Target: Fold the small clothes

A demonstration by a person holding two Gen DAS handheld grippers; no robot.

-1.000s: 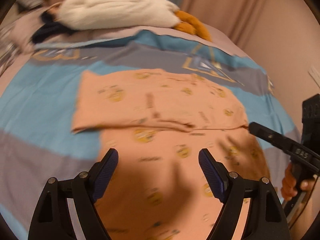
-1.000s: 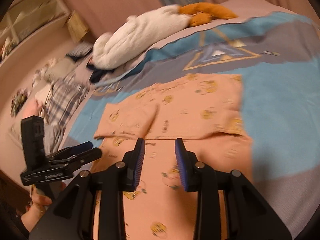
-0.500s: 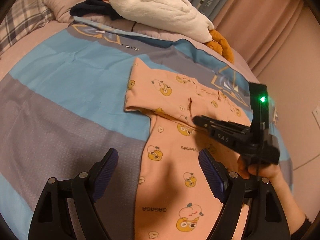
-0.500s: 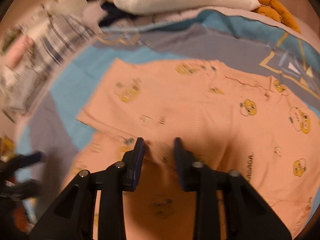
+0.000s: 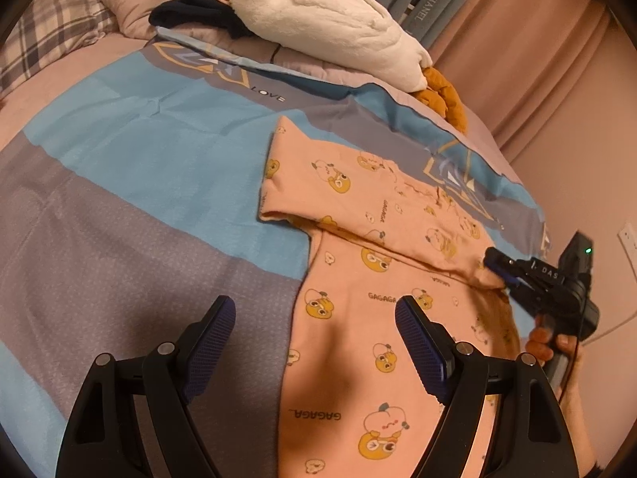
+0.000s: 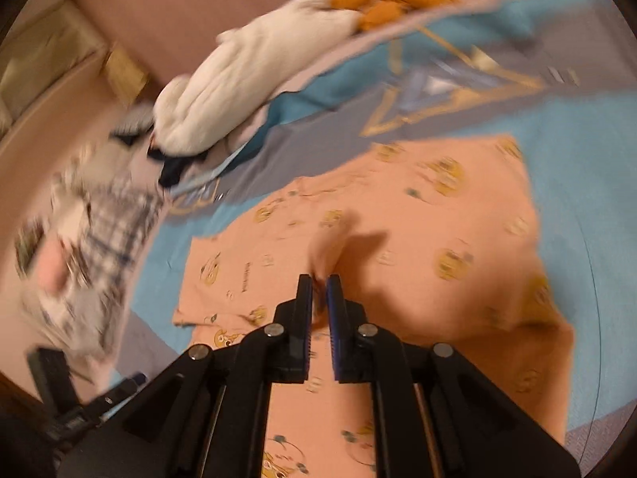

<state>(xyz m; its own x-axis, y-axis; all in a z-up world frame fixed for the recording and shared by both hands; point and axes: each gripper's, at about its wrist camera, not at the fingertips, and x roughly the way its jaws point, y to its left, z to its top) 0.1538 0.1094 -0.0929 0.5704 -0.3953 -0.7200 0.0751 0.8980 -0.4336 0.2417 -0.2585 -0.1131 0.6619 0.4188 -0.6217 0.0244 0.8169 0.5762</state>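
Peach garment (image 5: 382, 263) flat on bed cover (image 5: 131, 183), top part folded across. Right tongs (image 6: 319, 290) nearly closed, pinching a raised fold of garment at its right edge; view blurred. Left tongs (image 5: 314, 342) wide, nothing between, above garment's lower left edge. White plush (image 5: 330, 28) w/ orange feet well beyond garment, near pillows.

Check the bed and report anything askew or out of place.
The peach garment is only partly folded: its top part lies doubled across, and the right gripper pinches a fold, pulling the fabric into a raised ridge. A white plush toy sprawls over dark clothes by the pillows. Nothing looks spilled or damaged.
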